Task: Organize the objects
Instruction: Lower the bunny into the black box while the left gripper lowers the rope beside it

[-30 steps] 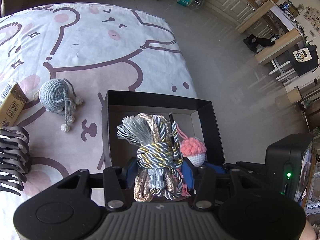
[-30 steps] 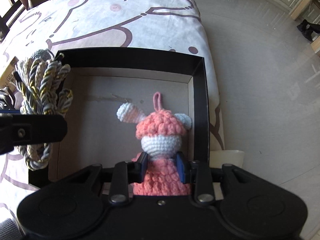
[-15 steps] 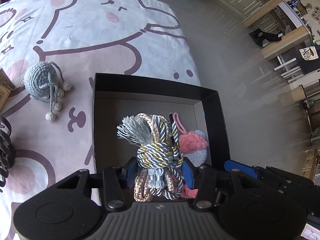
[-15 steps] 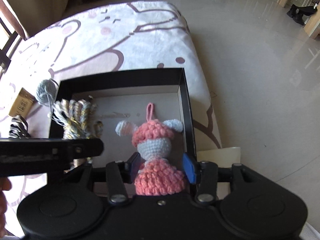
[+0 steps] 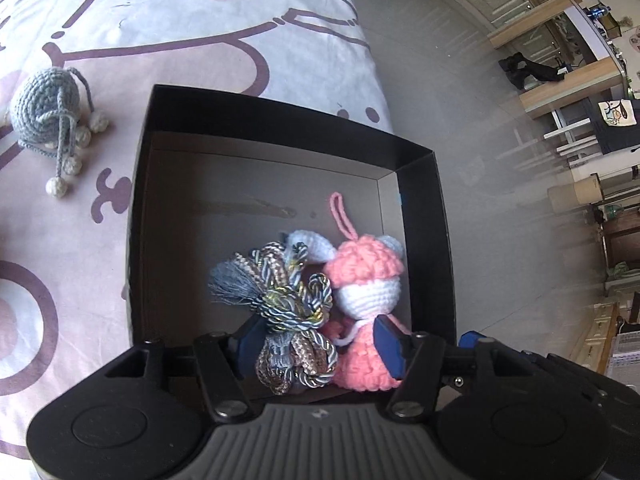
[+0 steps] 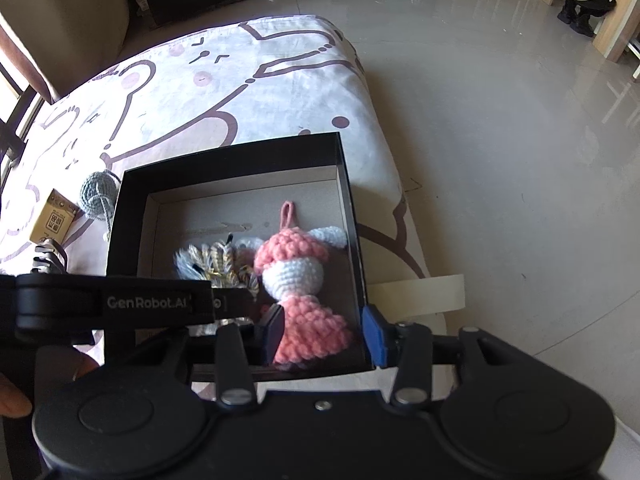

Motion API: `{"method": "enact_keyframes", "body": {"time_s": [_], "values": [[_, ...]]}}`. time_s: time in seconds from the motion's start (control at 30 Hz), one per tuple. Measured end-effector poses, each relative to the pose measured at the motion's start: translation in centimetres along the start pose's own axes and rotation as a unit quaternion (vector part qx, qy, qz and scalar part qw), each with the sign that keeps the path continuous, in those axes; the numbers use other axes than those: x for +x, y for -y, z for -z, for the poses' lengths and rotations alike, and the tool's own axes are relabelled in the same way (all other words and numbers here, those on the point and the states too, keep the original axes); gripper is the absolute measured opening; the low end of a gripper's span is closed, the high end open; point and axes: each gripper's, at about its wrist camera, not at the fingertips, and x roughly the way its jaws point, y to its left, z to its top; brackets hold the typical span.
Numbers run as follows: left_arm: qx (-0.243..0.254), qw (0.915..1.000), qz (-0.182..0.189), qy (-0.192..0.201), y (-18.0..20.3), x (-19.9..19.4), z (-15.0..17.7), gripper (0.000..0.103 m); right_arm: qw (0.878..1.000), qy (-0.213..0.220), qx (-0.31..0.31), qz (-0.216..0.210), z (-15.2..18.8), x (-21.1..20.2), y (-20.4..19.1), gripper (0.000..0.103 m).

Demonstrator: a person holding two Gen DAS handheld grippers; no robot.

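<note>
Black card box (image 5: 280,120) sits at the near right of the cartoon-print cloth (image 5: 160,20), and two items already lie inside it. Left gripper (image 5: 320,344) is down in the box with the cord bundle (image 5: 288,304) between its blue pads; its jaws have just been opening, a gap shows on the right side of the bundle, and the cord rests on the box floor, so it reads as let go. The gripper's right pad now stands in front of the pink doll (image 5: 368,288), which lies just right of the cord, touching it. Right gripper (image 6: 324,334) hangs at the near edge of the box, jaws parted wider than the doll's skirt and just easing in a little; the right pad stands clear outside the box wall, so nothing is gripped. Done so far, by the look of it: cord and doll boxed. Left on the cloth: the grey knit ball (image 5: 44,112) with its pom-poms far left of the box, a small carton (image 6: 52,220), and a dark hair claw (image 6: 48,258) near it.
</note>
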Motion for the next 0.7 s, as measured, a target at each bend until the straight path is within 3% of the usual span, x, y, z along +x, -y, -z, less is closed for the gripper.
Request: {"method": "enact_keyframes", "body": {"time_s": [0.17, 0.4, 0.7], "values": [[0.014, 0.9999, -0.003, 0.0, 0.3, -0.2, 0.0, 0.06, 1.0, 0.004, 0.009, 0.002, 0.1, -0.2, 0.4, 0.044], [0.041, 0.9988, -0.023, -0.015, 0.3, 0.3, 0.2, 0.036, 1.0, 0.008, 0.012, 0.0, 0.1, -0.3, 0.3, 0.044], [0.072, 0.9966, -0.006, -0.04, 0.6, 1.1, 0.6, 0.035, 1.0, 0.01, 0.02, 0.002, 0.2, -0.5, 0.4, 0.043]]}}
